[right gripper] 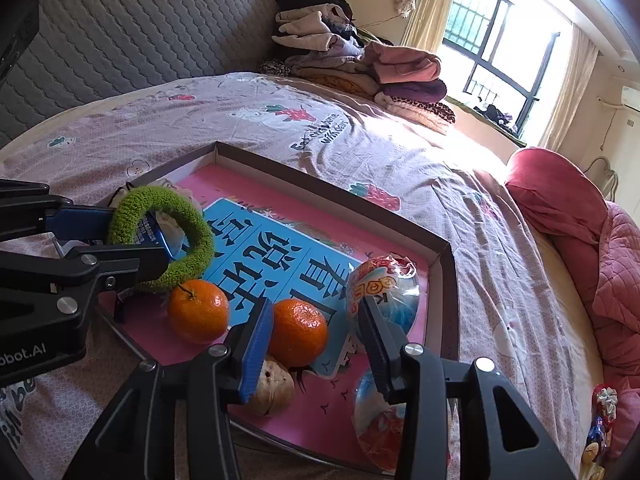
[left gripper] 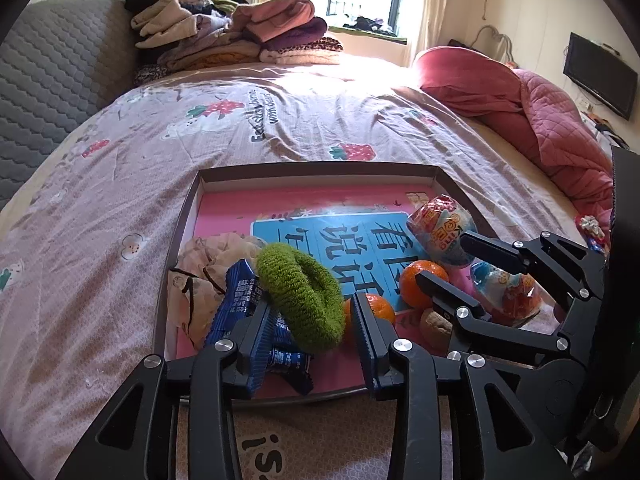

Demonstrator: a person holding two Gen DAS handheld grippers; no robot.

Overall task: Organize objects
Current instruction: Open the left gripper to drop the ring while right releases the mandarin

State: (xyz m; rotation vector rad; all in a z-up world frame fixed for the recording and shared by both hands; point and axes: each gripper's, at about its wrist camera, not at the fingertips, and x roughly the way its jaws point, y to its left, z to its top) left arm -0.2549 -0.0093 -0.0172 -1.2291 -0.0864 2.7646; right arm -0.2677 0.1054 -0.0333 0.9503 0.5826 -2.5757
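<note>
The left wrist view is filled at the bottom by the left gripper (left gripper: 312, 332), its jaws parted, with a green knitted ring (left gripper: 302, 294) standing between them; the ring leans against the left finger (left gripper: 256, 340), and whether the pads press on it cannot be told. Beneath the ring, blue snack packets (left gripper: 248, 300) are seen lying in the lower left of a shallow cardboard tray (left gripper: 320, 170) set on a pink printed bedspread (left gripper: 120, 200). A beige cloth pouch (left gripper: 200, 276) is tucked in the tray's left corner. At the lower right of this frame the right gripper (left gripper: 452, 264) is seen from the side, jaws apart, above the tray. In the right wrist view, the right gripper (right gripper: 316, 332) is shown at bottom centre, open partway, with a mandarin (right gripper: 298, 332) between its fingers but not clearly squeezed. A second mandarin (right gripper: 198, 310) sits just to the left, a walnut (right gripper: 274, 388) below, and two plastic-wrapped treats (right gripper: 384, 292) at the right side of the tray. Folded clothes (right gripper: 360, 60) are piled at the top centre.
</note>
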